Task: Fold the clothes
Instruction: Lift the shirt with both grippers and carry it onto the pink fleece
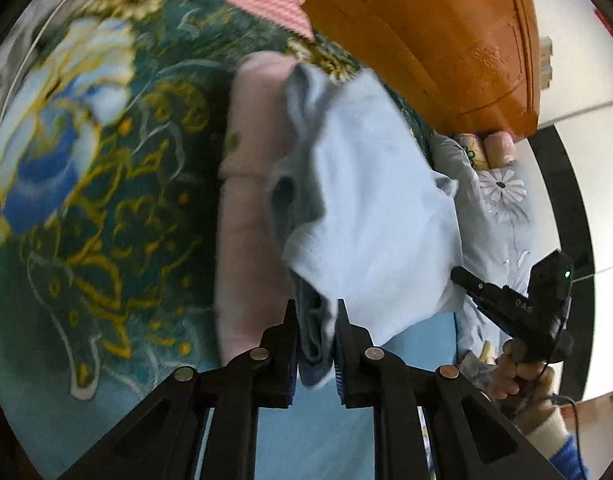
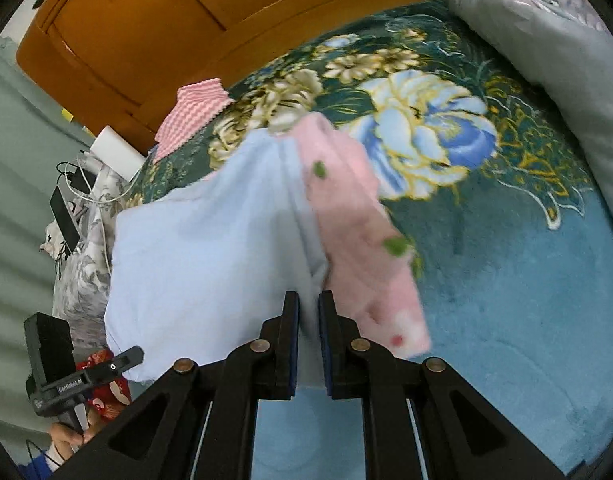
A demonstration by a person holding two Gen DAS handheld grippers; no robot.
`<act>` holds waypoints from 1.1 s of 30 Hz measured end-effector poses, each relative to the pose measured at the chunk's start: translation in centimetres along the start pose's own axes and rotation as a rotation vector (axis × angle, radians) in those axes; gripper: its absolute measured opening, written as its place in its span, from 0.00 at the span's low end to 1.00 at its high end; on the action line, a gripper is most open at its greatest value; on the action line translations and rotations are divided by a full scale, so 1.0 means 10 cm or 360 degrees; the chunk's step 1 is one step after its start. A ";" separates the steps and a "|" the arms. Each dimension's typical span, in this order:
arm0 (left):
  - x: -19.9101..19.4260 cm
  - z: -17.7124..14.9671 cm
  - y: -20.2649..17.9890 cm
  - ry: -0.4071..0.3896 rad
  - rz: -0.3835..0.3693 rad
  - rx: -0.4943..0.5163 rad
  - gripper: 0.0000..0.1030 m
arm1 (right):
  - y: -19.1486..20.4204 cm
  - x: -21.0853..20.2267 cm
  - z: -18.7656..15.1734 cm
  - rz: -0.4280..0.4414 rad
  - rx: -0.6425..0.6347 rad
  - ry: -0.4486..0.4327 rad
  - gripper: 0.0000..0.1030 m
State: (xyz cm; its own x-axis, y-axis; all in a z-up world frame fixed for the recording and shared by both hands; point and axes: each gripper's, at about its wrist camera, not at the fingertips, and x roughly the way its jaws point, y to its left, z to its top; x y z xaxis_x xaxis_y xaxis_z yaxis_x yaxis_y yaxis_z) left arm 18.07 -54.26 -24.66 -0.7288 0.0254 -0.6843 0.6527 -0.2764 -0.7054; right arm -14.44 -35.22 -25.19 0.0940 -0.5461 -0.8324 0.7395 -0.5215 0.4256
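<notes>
A light blue garment (image 1: 370,216) hangs lifted over the bed, with a bunched edge pinched in my left gripper (image 1: 317,312), which is shut on it. In the right wrist view the same light blue garment (image 2: 210,248) spreads out ahead, and my right gripper (image 2: 308,300) is shut on its near edge. A pink garment (image 1: 250,184) with small green marks lies beneath and beside it on the blanket; in the right wrist view this pink garment (image 2: 358,232) sits to the right of the blue one. The other hand-held gripper (image 1: 518,304) appears at the right of the left wrist view.
A teal floral blanket (image 2: 506,280) covers the bed. A pink-and-white zigzag cloth (image 2: 194,116) lies by the orange wooden headboard (image 2: 154,20). A rolled grey quilt (image 2: 554,64) lies along the right. Phones and cables (image 2: 72,200) sit on a patterned cloth at the left edge.
</notes>
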 end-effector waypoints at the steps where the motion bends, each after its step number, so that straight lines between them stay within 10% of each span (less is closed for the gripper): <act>1: -0.04 -0.01 0.06 0.0003 -0.0034 -0.0037 0.18 | -0.04 -0.04 0.02 -0.0013 0.0032 -0.0011 0.10; 9: -0.52 0.00 -0.21 -0.0137 0.0173 0.0061 0.15 | 0.16 -0.48 0.12 -0.0123 -0.0045 -0.0207 0.13; 13: -0.38 0.03 -0.67 -0.0196 0.0206 0.0270 0.16 | 0.70 -0.15 0.21 -0.0013 -0.0194 -0.0137 0.15; 18: 0.00 0.13 -0.75 -0.0148 0.0325 0.0481 0.16 | 1.04 0.35 0.30 -0.0197 -0.0405 -0.0082 0.15; 26: 0.33 0.31 -0.35 0.0025 0.0308 0.0318 0.16 | 0.87 0.74 0.41 -0.0378 -0.0261 -0.0044 0.16; 33: -0.05 -0.22 -0.29 -0.0152 0.0207 0.0403 0.29 | 0.90 0.25 -0.23 -0.0280 -0.0238 -0.0314 0.50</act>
State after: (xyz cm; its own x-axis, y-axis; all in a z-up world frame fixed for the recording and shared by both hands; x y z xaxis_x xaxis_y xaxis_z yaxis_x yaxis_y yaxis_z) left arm 16.96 -51.38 -22.71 -0.6666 -0.1127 -0.7369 0.6781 -0.5023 -0.5366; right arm -6.00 -39.73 -24.24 -0.1646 -0.5805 -0.7974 0.8244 -0.5248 0.2119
